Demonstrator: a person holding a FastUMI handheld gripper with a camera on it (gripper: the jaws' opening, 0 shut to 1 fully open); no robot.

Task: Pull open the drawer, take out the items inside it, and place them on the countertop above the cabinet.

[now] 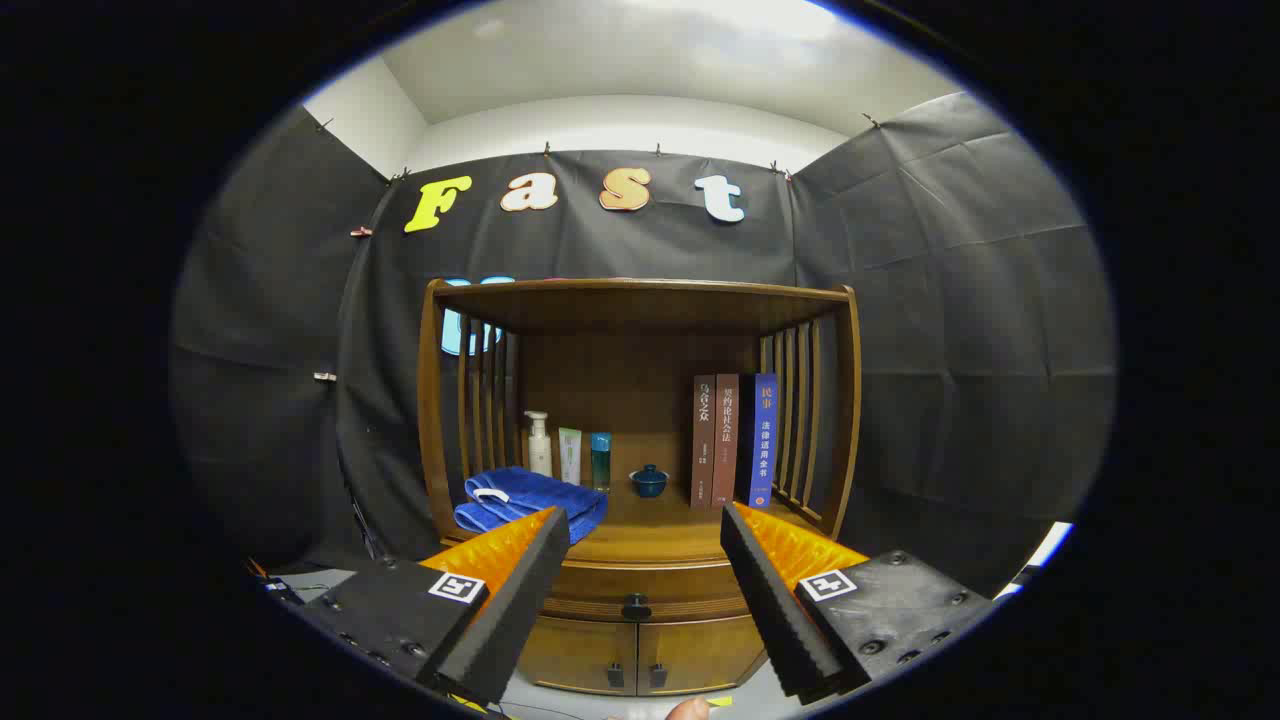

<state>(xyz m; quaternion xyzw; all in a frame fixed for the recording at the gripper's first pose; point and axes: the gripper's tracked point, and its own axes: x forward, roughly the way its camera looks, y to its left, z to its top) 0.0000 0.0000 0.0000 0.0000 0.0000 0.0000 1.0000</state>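
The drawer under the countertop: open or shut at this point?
Shut. The drawer front sits flush with the cabinet frame, its dark knob untouched. The gripper hangs ahead of it, fingers spread wide, holding nothing.

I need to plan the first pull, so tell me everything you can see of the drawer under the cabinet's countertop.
The drawer is a wide, shallow front of glossy brown wood, set directly under the countertop and above two small cabinet doors. It looks fully shut, flush with the frame. One dark round knob sits at its middle. Nothing touches it: the gripper is open, its fingers spread to either side in front of the drawer, the knob showing in the gap between them.
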